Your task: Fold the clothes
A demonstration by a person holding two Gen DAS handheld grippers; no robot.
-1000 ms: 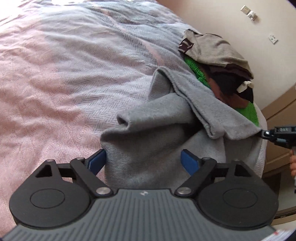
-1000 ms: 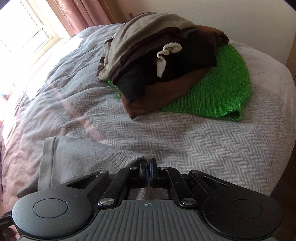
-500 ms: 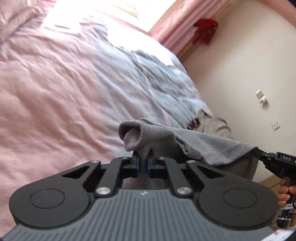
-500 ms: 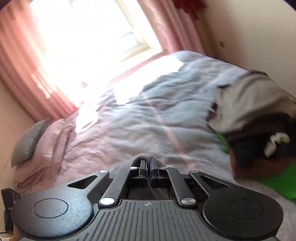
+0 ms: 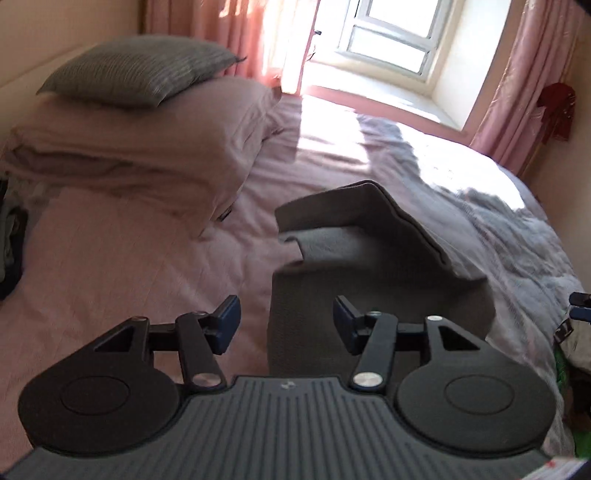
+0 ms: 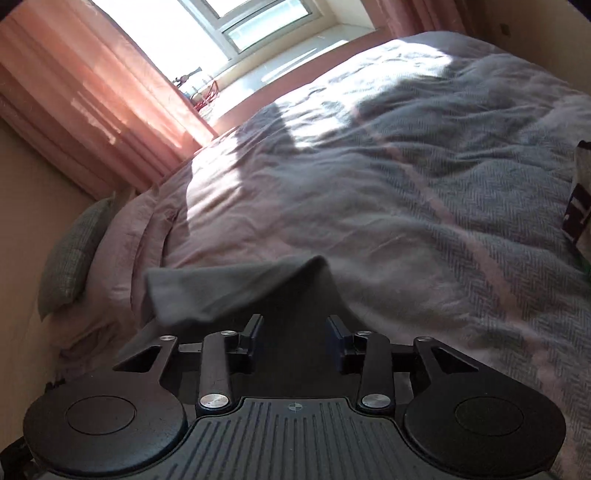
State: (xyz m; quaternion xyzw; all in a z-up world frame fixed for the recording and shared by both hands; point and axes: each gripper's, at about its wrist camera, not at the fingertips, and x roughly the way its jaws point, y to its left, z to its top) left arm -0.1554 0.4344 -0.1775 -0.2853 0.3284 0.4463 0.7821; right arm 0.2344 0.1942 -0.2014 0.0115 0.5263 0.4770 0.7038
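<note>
A grey garment (image 5: 373, 266) lies folded over on the pink bedspread (image 5: 110, 258), one flap still raised and blurred at its far end. My left gripper (image 5: 286, 323) is open just above the garment's near left edge, nothing between its blue pads. In the right wrist view the same grey garment (image 6: 236, 291) sits right in front of my right gripper (image 6: 293, 334), which is open over its dark near part. The tip of the right gripper (image 5: 580, 306) shows at the right edge of the left wrist view.
A grey cushion (image 5: 136, 70) rests on stacked pink pillows (image 5: 147, 136) at the head of the bed. A sunlit window (image 5: 388, 33) with pink curtains (image 6: 92, 110) is beyond. A pile of other clothes (image 6: 581, 206) shows at the right edge, a green piece (image 5: 563, 369) below it.
Both grippers were shut on the lifted grey garment half a second ago; both have now let go and stand open, with the garment dropped folded on the bed. Both cameras have tilted toward the window.
</note>
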